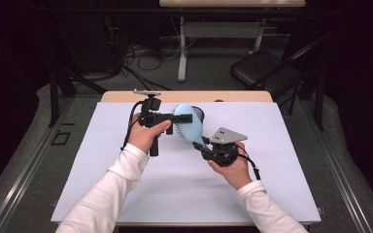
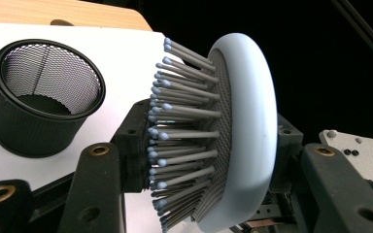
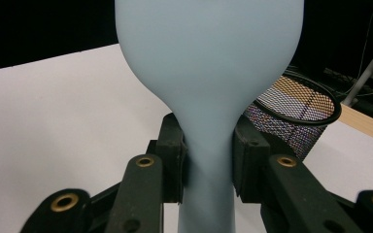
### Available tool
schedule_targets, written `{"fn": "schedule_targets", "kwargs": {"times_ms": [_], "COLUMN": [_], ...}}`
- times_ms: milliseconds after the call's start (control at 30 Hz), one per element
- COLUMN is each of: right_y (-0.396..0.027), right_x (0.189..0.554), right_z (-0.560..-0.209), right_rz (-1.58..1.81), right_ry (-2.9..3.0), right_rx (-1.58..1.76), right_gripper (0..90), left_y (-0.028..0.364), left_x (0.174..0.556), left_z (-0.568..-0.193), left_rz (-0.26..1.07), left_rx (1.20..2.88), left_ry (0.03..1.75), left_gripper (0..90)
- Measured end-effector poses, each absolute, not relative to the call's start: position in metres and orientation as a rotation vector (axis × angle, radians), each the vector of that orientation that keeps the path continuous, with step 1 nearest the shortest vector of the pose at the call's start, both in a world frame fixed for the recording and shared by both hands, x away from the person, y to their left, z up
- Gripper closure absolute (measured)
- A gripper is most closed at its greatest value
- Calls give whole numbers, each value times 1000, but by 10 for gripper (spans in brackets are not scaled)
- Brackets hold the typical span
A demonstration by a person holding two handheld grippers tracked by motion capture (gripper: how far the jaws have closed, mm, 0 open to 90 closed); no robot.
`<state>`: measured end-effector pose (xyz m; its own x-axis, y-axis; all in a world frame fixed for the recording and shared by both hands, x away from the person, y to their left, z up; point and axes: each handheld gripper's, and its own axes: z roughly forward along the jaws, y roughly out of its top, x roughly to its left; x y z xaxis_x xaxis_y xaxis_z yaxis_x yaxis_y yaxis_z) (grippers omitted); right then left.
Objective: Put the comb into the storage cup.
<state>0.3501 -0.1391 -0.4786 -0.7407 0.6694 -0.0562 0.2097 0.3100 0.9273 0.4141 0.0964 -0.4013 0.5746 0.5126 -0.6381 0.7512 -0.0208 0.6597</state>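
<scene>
- Holding a pale blue brush point(image 1: 188, 124) aloft over the white worktop point(image 1: 126, 194), both tongs clamped on it at once.
- Right tongs point(image 3: 209, 155) closed on the narrow neck where handle meets head; in the right gripper view, pads pressed against both sides of the neck.
- Left tongs point(image 2: 209, 160) closed across the head, one jaw against the bristles point(image 2: 184, 141), the other behind the smooth back.
- Seen from the high view: brush tilted, head up and away from the person, handle running down to the right hand point(image 1: 230, 167), left hand point(image 1: 148, 133) level with the head.
- Mesh cup point(image 2: 46, 97) upright on the worktop just beyond the brush, mouth open and nothing visible inside.
- Likely step, judged from the layout alone: a handover between tongs, or a drop into the cup.
- For a clean handover: keep one grip firm before easing the other; never loosen both together.
- Best kept as the holding grip: the right one on the neck, solid plastic between the pads. Bristles bend, so the left hold may slip or twist under load.
- For a drop into the cup: turn the handle downward, centre it over the mouth, lower before letting go.
- Risk: a light cup tipping if the handle strikes the rim.
</scene>
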Motion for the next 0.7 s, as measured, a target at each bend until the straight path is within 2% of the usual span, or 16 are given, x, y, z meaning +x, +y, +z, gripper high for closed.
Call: {"fn": "schedule_targets", "kwargs": {"times_ms": [700], "right_y": [-141], "right_x": [352], "right_z": [-477], "right_rz": [1442], "right_ry": [2156], "right_rx": [822], "right_gripper": [691], "left_y": [93], "left_x": [418], "left_z": [-399], "left_rz": [-287], "left_rx": [1679], "left_ry": [1097], "left_gripper": [492]}}
